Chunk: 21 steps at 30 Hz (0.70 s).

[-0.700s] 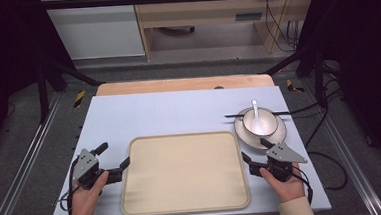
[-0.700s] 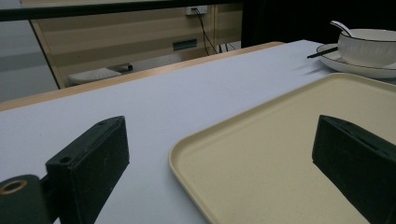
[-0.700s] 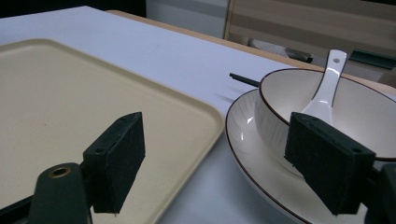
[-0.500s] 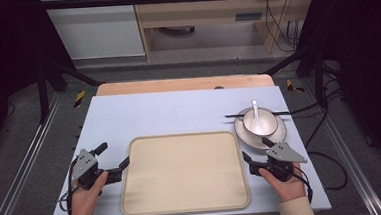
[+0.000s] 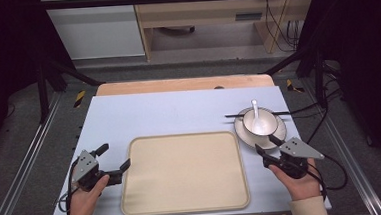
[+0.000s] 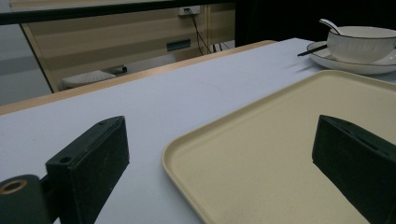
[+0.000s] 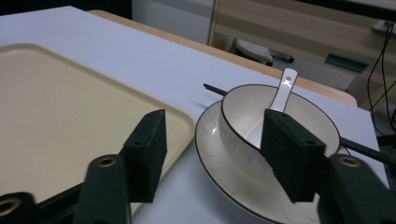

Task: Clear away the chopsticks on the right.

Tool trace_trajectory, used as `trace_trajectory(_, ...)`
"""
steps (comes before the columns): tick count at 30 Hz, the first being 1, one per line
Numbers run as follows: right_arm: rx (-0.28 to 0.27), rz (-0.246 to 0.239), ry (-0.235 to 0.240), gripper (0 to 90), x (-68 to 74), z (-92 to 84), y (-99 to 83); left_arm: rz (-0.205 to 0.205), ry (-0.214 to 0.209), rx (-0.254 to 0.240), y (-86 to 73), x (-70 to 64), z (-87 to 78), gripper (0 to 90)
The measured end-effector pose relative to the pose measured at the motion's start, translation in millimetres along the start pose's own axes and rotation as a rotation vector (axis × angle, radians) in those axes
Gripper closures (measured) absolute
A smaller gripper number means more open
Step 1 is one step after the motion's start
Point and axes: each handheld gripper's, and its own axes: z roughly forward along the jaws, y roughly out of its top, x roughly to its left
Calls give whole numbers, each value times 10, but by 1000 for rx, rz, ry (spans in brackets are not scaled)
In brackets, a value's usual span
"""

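Resting near the front edge of a pale blue-grey table [image 5: 178, 108], a cream rectangular tray [image 5: 183, 172] lies flat and empty between the person's two hands. The left hand [image 5: 84, 199] holds the left gripper [image 5: 114, 158] just beside the tray's left rim; its jaws stand wide apart with nothing between them, and in the left gripper view one jaw sits over the bare table while the other hangs above the tray's surface [image 6: 299, 154]. The right hand [image 5: 299, 183] holds the right gripper [image 5: 266, 147] near the tray's right front corner, jaws likewise spread and empty. In the right gripper view one jaw lies over the tray's corner [image 7: 70, 116] and the other in front of a white bowl [image 7: 261, 121]. That bowl [image 5: 259, 122] sits on a white saucer [image 5: 276, 136] at the table's right side, just beside the tray's far right corner. A white ceramic spoon [image 5: 254, 114] rests in the bowl, handle pointing away from the person. Black chopsticks [image 5: 235, 116] lie across the saucer behind the bowl.
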Motion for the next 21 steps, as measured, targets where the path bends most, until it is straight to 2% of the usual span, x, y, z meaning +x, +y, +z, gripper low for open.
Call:
trace_trajectory(3,64,-24,0,622,-139,-7,48,5,-1,17,-15,-10,7,37)
trace_trajectory(4,64,-24,0,622,-139,-7,48,8,2,18,-15,-14,5,37)
trace_trajectory(5,90,-24,12,710,-278,1,101,9,4,15,-9,-20,3,38)
trace_trajectory(7,117,-47,-27,768,-469,29,165,10,6,16,-7,-28,5,38)
trace_trajectory(10,138,-6,-49,840,-790,105,239,15,7,15,2,-41,3,39)
trace_trajectory(11,147,-5,-66,855,-885,145,255,21,6,13,9,-52,7,39)
trace_trajectory(12,147,-5,-66,855,-885,145,255,21,6,13,9,-52,7,40)
trace_trajectory(13,172,-11,-77,885,-1047,261,282,27,7,21,4,-57,18,40)
trace_trajectory(14,172,-11,-77,885,-1047,261,282,27,7,21,4,-57,18,40)
trace_trajectory(15,189,-2,-81,898,-1185,384,311,29,8,19,4,-56,26,42)
trace_trajectory(17,199,3,-76,900,-1301,540,334,25,6,17,3,-53,38,44)
trace_trajectory(18,199,3,-76,900,-1301,540,334,25,6,17,3,-53,38,45)
trace_trajectory(19,222,14,-87,900,-1405,705,338,28,1,20,1,-51,53,45)
trace_trajectory(21,258,14,-93,900,-1499,884,310,35,-2,24,-3,-55,68,45)
